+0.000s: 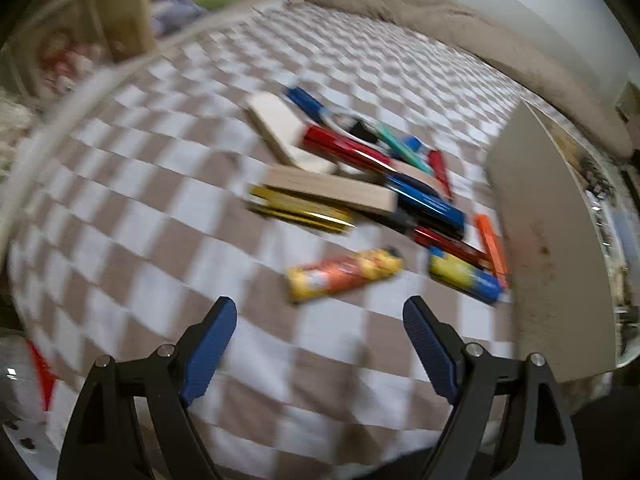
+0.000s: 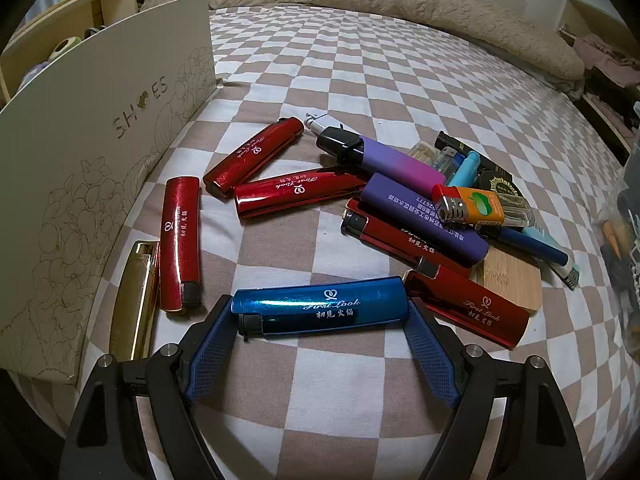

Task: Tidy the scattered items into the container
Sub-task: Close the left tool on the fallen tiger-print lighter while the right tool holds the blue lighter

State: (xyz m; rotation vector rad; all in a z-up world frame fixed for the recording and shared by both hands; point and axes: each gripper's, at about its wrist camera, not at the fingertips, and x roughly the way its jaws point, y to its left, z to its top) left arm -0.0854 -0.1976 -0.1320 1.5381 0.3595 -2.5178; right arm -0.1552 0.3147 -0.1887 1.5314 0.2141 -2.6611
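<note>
**Right gripper clamped lengthwise on blue lighter; left gripper empty over the bed**

Right gripper (image 2: 320, 322): blue pads press on both ends of the blue lighter (image 2: 318, 306), which spans the jaws crosswise. An end-to-end grip, probably because the lighter lay broadside to the approach. It rests on or just above the checkered bedsheet (image 2: 360, 80); cannot tell whether it is lifted.

Around it: a red lighter (image 2: 466, 306) just beside the right fingertip, another red lighter (image 2: 180, 240) and a gold lighter (image 2: 134, 300) to the left, near the shoebox (image 2: 100, 152). The box marked "SHOES" stands along the sheet's left side in this view, presumably the container; its inside is not visible. Further out, a heap of purple, orange and dark lighters overlaps a wooden block (image 2: 516, 276).

Left gripper (image 1: 320, 320): jaws wide, nothing between them, hovering over bare sheet. View blurred. Ahead lies a yellow-orange lighter (image 1: 346, 272), then the scattered pile; the box wall (image 1: 552, 240) stands at right.
</note>
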